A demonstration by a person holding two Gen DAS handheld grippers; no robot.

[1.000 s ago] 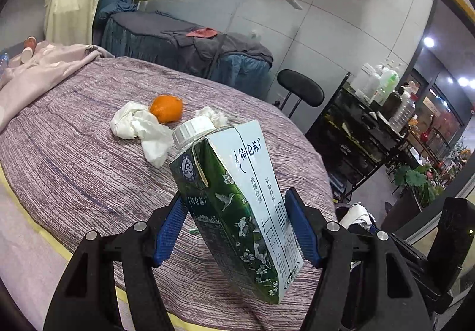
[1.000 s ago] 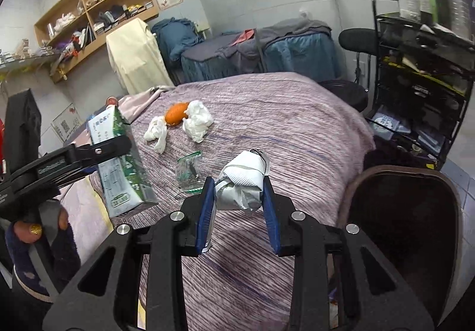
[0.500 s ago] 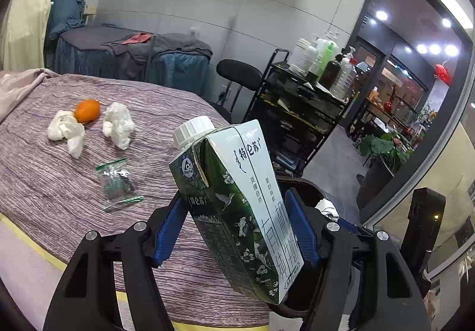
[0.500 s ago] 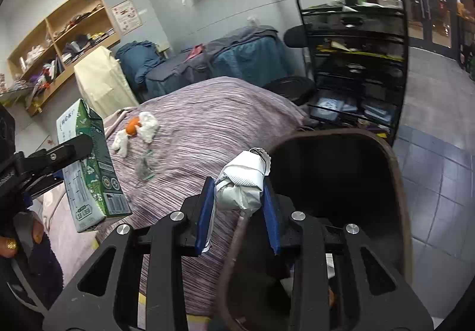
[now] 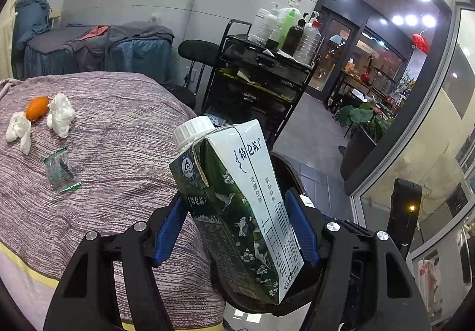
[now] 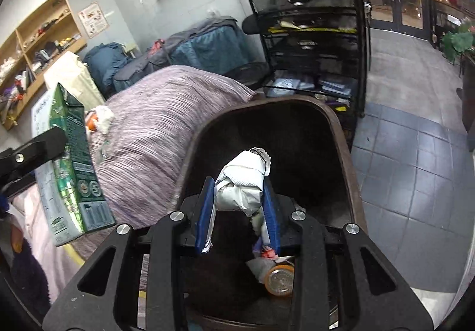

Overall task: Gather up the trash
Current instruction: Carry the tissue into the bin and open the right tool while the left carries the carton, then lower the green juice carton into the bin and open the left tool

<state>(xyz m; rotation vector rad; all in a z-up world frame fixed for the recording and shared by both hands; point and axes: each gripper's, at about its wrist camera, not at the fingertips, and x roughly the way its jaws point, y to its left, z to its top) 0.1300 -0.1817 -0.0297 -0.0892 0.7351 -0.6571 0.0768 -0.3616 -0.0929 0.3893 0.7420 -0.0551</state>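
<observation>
Both hands have swung away from the purple-covered bed point(image 5: 112, 135) toward the dark brown bin point(image 6: 341, 135): a second ago the right wrist view looked across the bedspread, and now it looks straight down into the bin's mouth. The right tongs point(image 6: 239, 206) are clamped on a crumpled white wrapper point(image 6: 242, 182), which hangs over the bin opening, above a can point(image 6: 279, 280) and scraps already lying at the bottom. The left tongs point(image 5: 234, 230) hold a green and white milk carton point(image 5: 237, 200) by its two broad faces, low on the body, with the white screw cap point(image 5: 191, 130) uppermost and tilted; in the left view the carton sits over the bin's near rim point(image 5: 285, 173), beside the edge of the bed.

The wrapper looks light and soft, so it should simply drop when released, though a loose fold could cling to a blue pad. The carton is stiff card with smooth faces; a grip across the flat sides, as here, seems sound, and if it is empty it will dent under hard pressure.

Left on the bedspread are two tissue wads point(image 5: 61, 114), an orange peel point(image 5: 37, 107) between them, and a small clear packet point(image 5: 59, 168), well apart from the bin.
</observation>
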